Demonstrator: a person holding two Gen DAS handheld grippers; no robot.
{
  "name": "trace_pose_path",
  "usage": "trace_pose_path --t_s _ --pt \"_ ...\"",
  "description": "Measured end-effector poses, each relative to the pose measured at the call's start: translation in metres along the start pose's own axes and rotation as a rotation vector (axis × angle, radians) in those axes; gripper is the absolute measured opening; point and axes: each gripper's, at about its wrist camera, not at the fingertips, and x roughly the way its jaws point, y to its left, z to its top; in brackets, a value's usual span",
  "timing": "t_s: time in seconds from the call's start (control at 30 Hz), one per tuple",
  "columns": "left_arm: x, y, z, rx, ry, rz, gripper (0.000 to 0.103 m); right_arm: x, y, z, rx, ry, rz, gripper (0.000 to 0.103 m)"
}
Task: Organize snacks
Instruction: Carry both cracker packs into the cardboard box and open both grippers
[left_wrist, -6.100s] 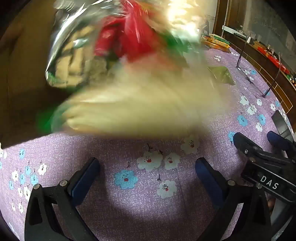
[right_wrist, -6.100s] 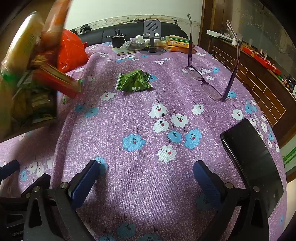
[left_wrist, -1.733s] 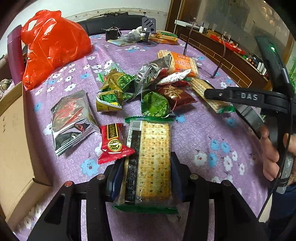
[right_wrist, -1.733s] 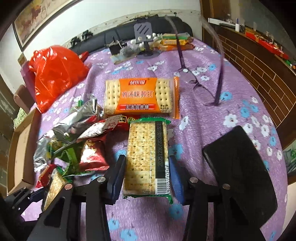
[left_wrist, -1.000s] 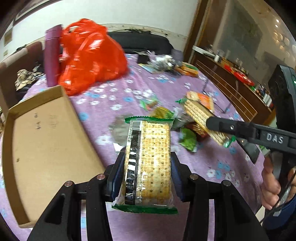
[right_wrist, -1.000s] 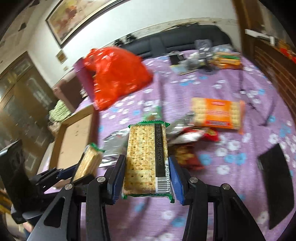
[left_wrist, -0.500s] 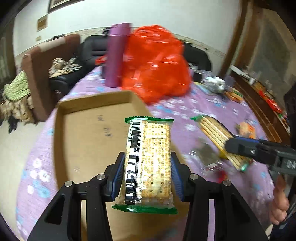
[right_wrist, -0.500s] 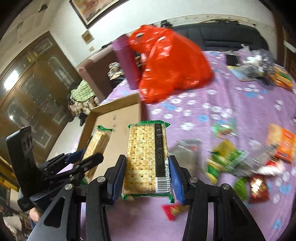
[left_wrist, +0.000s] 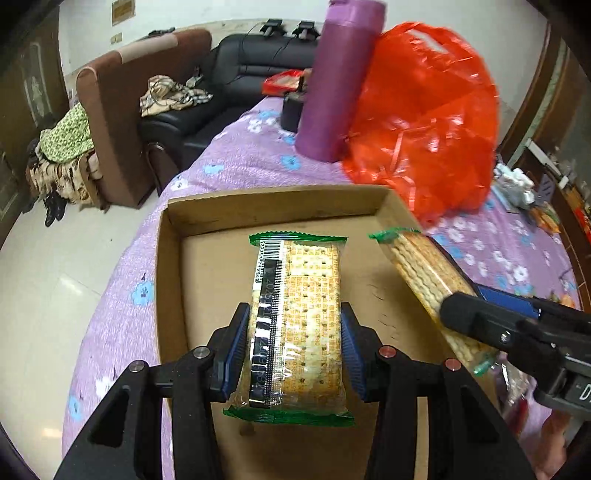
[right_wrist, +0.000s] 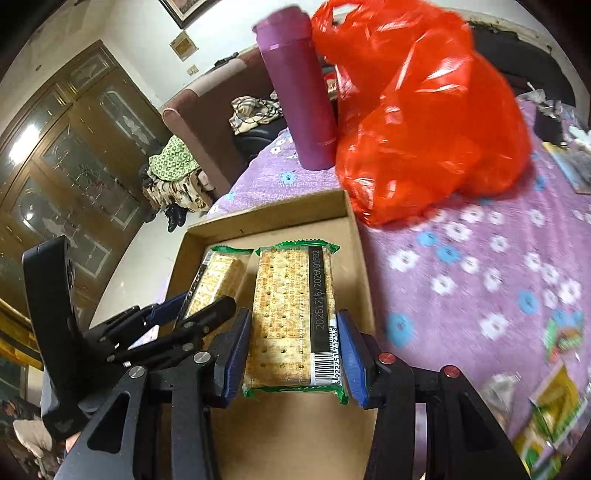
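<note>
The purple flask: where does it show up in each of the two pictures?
Left wrist view: the purple flask stands top centre, just left of the red bag, beyond the box.
Right wrist view: the flask is upper centre-left, again left of the bag.
Shared landmark: the red bag.

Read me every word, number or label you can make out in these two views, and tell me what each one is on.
"20251216/20260915B2": black strip on the right cracker pack, held in the right claw.
"6 922251 712348": its barcode, first digit cut off.
"GB/T 20980": small print on the left cracker pack, held in the left claw; its black strip date is blurred.
"D": right claw body in the left view, rest cut off.
Loose snack wrappers: too blurred.
</note>
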Motion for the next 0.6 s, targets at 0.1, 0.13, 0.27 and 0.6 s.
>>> trace_pose_path --t_s 0.1,0.13,0.27,0.6 --pt "0.013 0.008 0.005 -0.024 0.032 0.025 0.046 0.019 0.001 0.010 0.010 0.027 -0.007 0.051" --pt "0.016 0.011 0.007 -0.035 0.046 0.022 0.046 0.024 0.000 0.012 0.016 0.029 -0.014 0.051" --pt "0.019 0.013 0.010 -0.040 0.058 0.029 0.046 0.042 -0.006 0.020 0.032 0.052 -0.027 0.051" --pt "0.022 0.006 0.013 -0.014 0.060 0.045 0.046 0.049 -0.004 0.024 0.012 0.047 -0.053 0.051"
